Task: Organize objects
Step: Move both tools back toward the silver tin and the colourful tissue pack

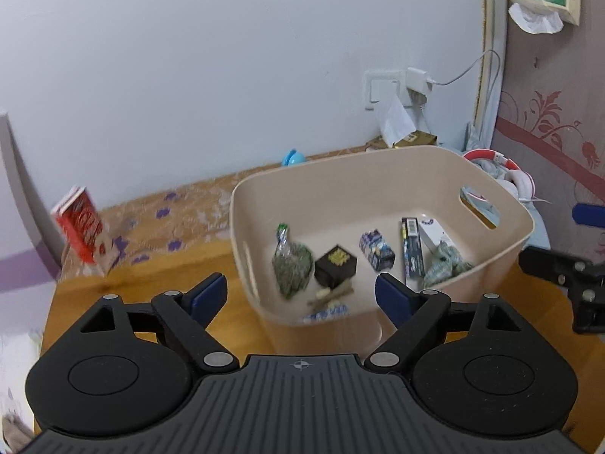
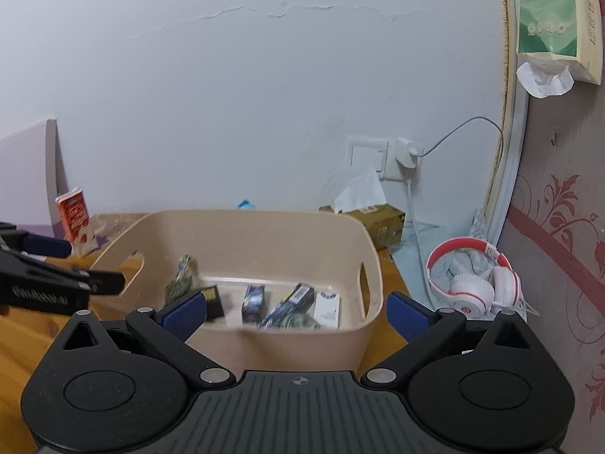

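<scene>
Holding both the left gripper (image 1: 300, 289) and right gripper (image 2: 297, 312) spread and empty, reach past the bin (image 1: 378, 174) for the red carton (image 1: 81, 229).

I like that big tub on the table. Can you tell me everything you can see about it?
The beige tub looks like smooth plastic, with rounded corners and a cut-out handle slot in each end wall. It stands upright and open-topped on the wooden table. Small things lie on its floor, among them a black box, a green packet and a blue carton. Neither gripper touches it.
</scene>
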Tool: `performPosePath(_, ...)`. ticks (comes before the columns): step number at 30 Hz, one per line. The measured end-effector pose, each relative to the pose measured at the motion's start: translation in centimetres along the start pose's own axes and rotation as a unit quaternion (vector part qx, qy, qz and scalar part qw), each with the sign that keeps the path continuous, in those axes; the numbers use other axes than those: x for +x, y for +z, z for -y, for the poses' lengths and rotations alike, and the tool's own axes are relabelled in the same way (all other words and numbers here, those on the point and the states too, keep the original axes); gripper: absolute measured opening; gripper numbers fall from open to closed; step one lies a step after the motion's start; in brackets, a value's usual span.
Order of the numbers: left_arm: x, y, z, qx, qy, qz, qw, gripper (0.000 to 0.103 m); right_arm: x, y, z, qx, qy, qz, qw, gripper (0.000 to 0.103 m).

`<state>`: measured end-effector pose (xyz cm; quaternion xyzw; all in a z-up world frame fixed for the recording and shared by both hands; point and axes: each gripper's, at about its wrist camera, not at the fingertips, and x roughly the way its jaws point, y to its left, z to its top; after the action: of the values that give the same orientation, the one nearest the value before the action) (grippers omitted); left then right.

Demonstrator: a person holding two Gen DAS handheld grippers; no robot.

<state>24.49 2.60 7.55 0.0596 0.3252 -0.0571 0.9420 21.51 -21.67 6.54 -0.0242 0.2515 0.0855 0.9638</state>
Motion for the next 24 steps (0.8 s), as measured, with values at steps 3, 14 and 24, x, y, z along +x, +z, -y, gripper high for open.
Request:
performPosePath(3,-0.8,-1.2,-0.4,0.001,0.008,-0.001,1.0000,0.087,-0.8,-1.1,-0.6,-0.008,0.003,-0.007,1.000,0.103)
performPosePath(14,-1.3,-6.5,-0.8,0.007,0.002,-0.031,0.9995,0.087,-2.1,-5.3,-2.0,-0.024,0.011,-0.040,0.999,0.103)
performPosePath(24,0.1,-9.8,-0.1,0.023,-0.001,-0.053,0.9983,0.087,-0.7,-9.1,-2.2,-0.023,0.020,-0.092,0.995,0.103)
